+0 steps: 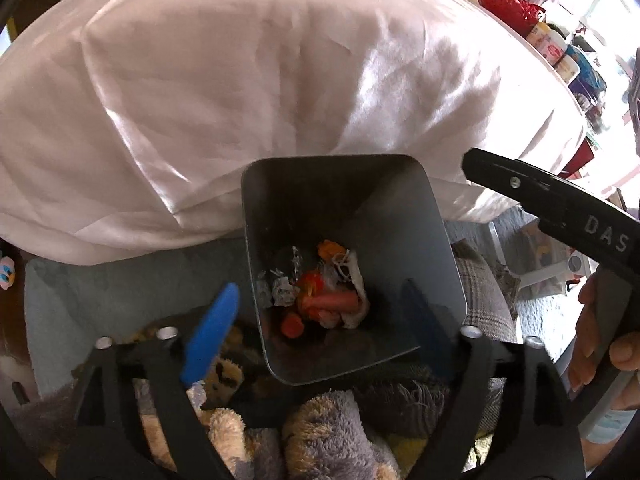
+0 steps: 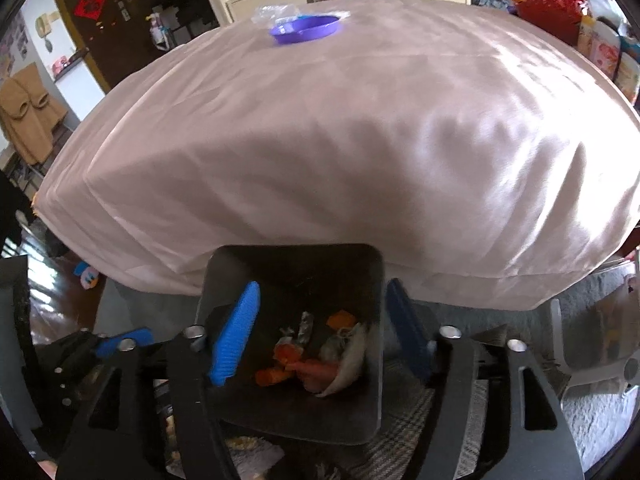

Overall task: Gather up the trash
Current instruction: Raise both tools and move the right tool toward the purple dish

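Grey bin [image 1: 416, 236] stands below front edge of desk draped in pale cloth [image 1: 240, 100].
Trash [image 1: 320, 296] lies at bin bottom: orange scraps, foil, crumpled paper.
Left tool [image 1: 320, 328] over bin mouth, jaws spread wide, nothing between them.
Right tool [image 2: 320, 332] likewise over bin, jaws wide, empty.
Purple bowl [image 2: 306, 29] on far part of desk.
Plush toys [image 1: 320, 432] beneath left tool.

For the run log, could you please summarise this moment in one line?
left gripper: open | right gripper: open | both above bin | trash: in bin
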The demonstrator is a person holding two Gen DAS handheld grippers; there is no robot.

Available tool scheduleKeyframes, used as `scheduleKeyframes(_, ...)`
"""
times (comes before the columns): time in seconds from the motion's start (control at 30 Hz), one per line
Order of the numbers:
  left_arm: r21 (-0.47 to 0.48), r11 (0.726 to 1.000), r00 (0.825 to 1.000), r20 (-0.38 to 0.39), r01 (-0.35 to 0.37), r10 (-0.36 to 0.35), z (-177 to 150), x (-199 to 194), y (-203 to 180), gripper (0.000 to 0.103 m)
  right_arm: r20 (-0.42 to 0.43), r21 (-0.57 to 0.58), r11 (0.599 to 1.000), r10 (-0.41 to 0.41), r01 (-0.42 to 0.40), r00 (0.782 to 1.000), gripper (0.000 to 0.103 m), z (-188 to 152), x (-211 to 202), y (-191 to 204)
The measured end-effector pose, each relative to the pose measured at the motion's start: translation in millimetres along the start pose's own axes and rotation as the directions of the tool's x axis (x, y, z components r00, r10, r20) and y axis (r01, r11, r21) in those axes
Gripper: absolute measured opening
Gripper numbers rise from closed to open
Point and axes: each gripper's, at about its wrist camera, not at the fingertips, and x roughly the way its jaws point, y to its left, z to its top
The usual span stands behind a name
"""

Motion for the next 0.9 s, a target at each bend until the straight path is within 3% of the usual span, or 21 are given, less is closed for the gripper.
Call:
scheduleKeyframes(0.07,-0.002,1.0,1.0,0.01,-0.009,0.009,0.9,-4.0,-0.1,0.092,0.013,0.003,1.0,-0.01,0.01,1.0,0.09,0.9,-5.1,-5.5)
scheduleKeyframes(0.23,-0.029,0.999,0.998,0.055,0.017,-0.016,7.6,-25.5,6.0,0.095,0.064,0.009,1.0,-0.023,0.022,0.998,0.099,10.2,-22.6,-14.0)
scheduleKeyframes(0.47,-0.074,0.997,0.988,0.152,0.009,0.002,26.7,-69.3,20.5,0.095,0.142,-0.015,0.999,-0.029,0.031,0.989,0.099,41.0,-48.3,-20.9)
scheduleKeyframes(0.7,-0.064,0.996,0.967,0.244,-0.064,0.078,66.8,-110.0,38.4,0.095,0.232,-0.091,0.993,-0.058,0.082,0.971,0.099,79.6,-69.8,-11.4)
scheduleKeyframes(0.9,-0.04,0.993,0.951,0.284,-0.114,0.12,111.0,-123.3,54.5,0.095,0.235,-0.124,0.988,-0.065,0.096,0.97,0.099,107.1,-56.5,-2.6)
